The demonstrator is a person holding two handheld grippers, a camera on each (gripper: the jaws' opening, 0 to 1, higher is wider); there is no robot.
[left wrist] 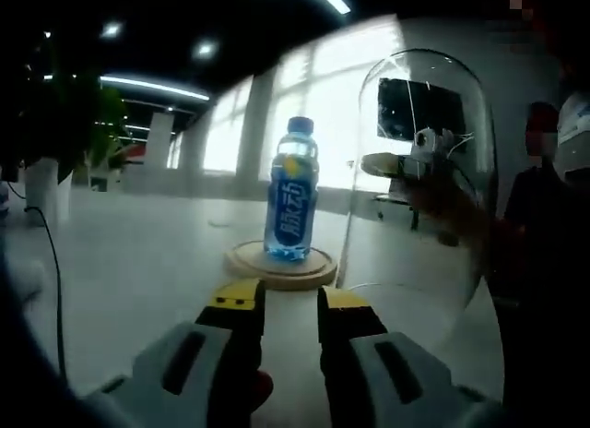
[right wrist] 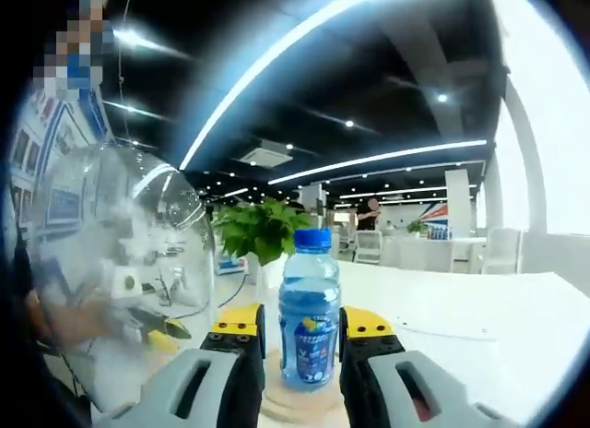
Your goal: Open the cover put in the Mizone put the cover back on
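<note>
Open-plan office: long ceiling light strips [right wrist: 369, 159], white tables [right wrist: 479, 299], potted plant [right wrist: 258, 227], large bright windows [left wrist: 313, 105] were visible.

The blue Mizone bottle [left wrist: 293, 190] stands upright on a round wooden base [left wrist: 281, 265], clear dome cover [left wrist: 424, 170] off beside it.

Only readable thing here is the bottle [left wrist: 293, 193] label: big white Chinese characters, looks like 脉动 (Mizone's Chinese name), running down the blue wrap in the left gripper view. In the right gripper view the same bottle [right wrist: 309, 308] shows a label with a small yellow-green logo, print too tiny to read.
</note>
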